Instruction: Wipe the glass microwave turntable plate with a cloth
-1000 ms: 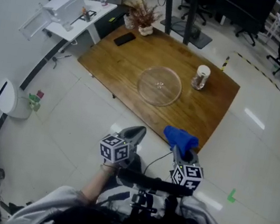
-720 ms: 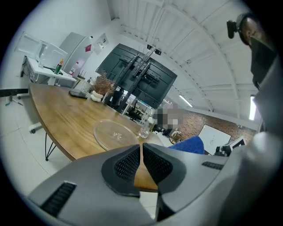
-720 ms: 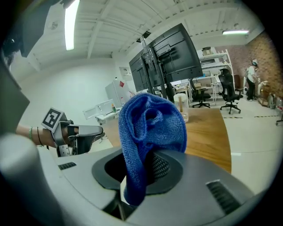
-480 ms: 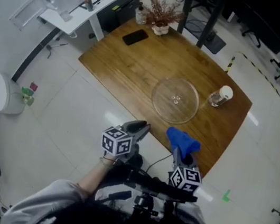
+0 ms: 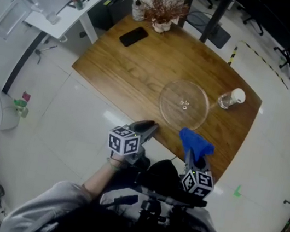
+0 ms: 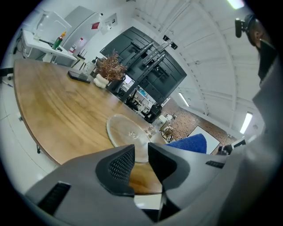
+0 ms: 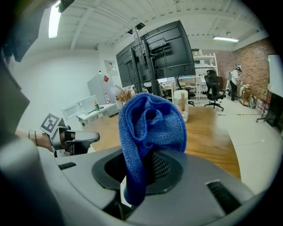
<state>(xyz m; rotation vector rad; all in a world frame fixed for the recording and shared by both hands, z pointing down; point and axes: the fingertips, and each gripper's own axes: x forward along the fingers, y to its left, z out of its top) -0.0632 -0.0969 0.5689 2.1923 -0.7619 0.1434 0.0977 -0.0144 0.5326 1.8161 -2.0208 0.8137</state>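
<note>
Blue cloth (image 7: 150,128) is held bunched between the closed jaws of the right tool (image 7: 148,165), which is seen over the near edge of the wooden surface (image 5: 137,67). The glass turntable plate (image 5: 184,104) lies flat on that surface, apart from both tools, with a white-lidded jar (image 5: 230,98) near it. The left tool (image 6: 141,156) is held with its jaws a narrow gap apart and nothing between them.

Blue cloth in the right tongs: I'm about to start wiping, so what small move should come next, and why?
Probably carry the right tongs forward and down toward the glass plate. They are shut on the blue cloth, which bunches above them. They hang in the air by the table's near edge, and the plate lies ahead with the cloth not touching it.
</note>
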